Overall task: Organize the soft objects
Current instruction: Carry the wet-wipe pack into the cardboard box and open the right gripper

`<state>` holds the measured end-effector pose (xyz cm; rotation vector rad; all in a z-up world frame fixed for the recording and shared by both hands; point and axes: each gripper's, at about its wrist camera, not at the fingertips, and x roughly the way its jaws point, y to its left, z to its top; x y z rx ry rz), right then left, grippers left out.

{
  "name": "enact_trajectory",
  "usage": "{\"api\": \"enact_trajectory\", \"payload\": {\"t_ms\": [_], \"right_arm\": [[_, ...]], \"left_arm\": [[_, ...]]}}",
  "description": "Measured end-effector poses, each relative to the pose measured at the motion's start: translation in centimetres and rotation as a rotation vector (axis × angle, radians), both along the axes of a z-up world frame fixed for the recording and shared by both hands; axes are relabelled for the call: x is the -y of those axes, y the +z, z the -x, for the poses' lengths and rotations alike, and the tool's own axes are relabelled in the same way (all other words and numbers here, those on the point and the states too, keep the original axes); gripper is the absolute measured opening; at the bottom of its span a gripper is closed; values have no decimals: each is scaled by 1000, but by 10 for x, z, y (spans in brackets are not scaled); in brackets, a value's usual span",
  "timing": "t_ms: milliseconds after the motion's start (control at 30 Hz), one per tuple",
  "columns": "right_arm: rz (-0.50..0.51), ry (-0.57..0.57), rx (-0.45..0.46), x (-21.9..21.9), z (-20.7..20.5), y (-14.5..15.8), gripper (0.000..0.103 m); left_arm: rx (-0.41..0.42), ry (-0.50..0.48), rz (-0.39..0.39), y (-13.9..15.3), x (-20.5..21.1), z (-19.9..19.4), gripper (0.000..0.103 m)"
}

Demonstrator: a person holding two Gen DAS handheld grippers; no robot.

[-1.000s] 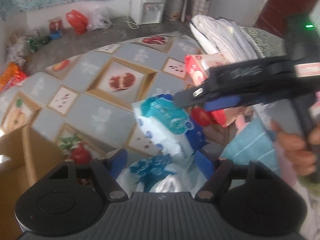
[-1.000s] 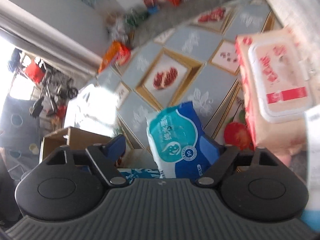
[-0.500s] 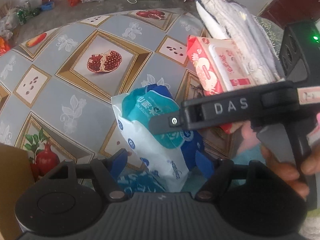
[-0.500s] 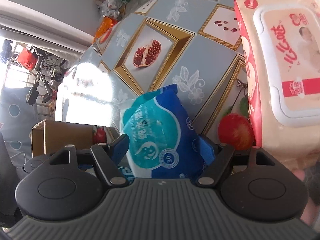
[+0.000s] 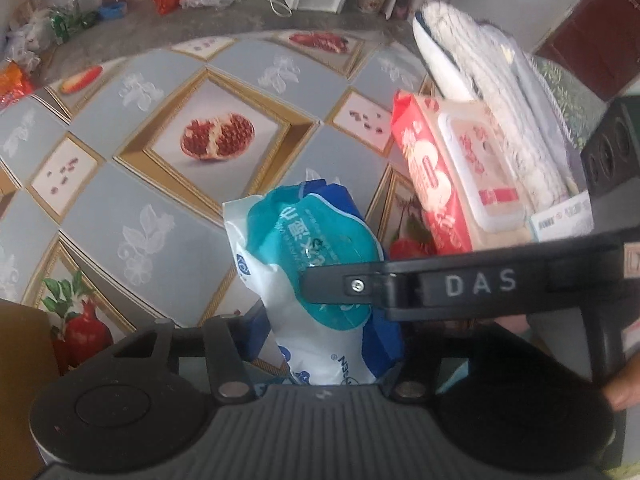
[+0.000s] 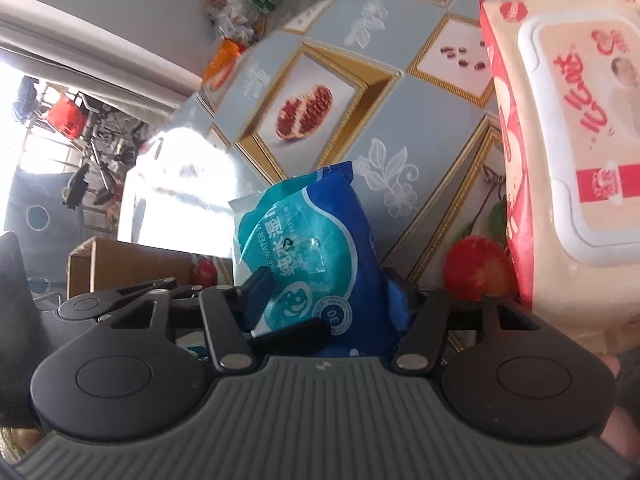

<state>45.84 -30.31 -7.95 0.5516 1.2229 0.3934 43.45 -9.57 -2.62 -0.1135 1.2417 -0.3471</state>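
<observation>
A blue and teal wet-wipes pack [image 5: 316, 248] stands on end on the fruit-patterned tablecloth [image 5: 160, 208]. My left gripper [image 5: 316, 336] has its blue pads against the pack's lower sides, and its jaws are closing. My right gripper [image 6: 326, 300] is closing on the same pack [image 6: 312, 240], pads pressed on both sides. In the left wrist view a right gripper finger [image 5: 360, 288] crosses in front of the pack. A dark left gripper finger [image 6: 288, 330] lies across the pack's foot in the right wrist view.
A big pink wipes pack [image 5: 452, 184] with a white lid [image 6: 576, 152] lies just right of the blue one. Folded white cloth [image 5: 480, 80] is stacked behind it. A cardboard box [image 6: 120, 264] stands at the left. A hand [image 5: 624, 384] holds the right gripper.
Both grippers came down around the blue pack and their jaws narrowed onto it. The pack now stands upright between both pairs of pads.
</observation>
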Motion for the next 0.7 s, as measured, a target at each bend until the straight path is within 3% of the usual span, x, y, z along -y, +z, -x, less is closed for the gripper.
{"api": "enact_trajectory", "payload": {"t_ms": [233,500,700], "right_arm": [[-23,-34,81,6,9,38,55],[-22,-44,248,-5,42,118,53],[-31,-28,322,-34,75,169,53]], "left_arm": [[104,10,25,38,-3,11,55],[270,38,71,106,-22,47,55],[350,72,92,150,-49,86,55]]}}
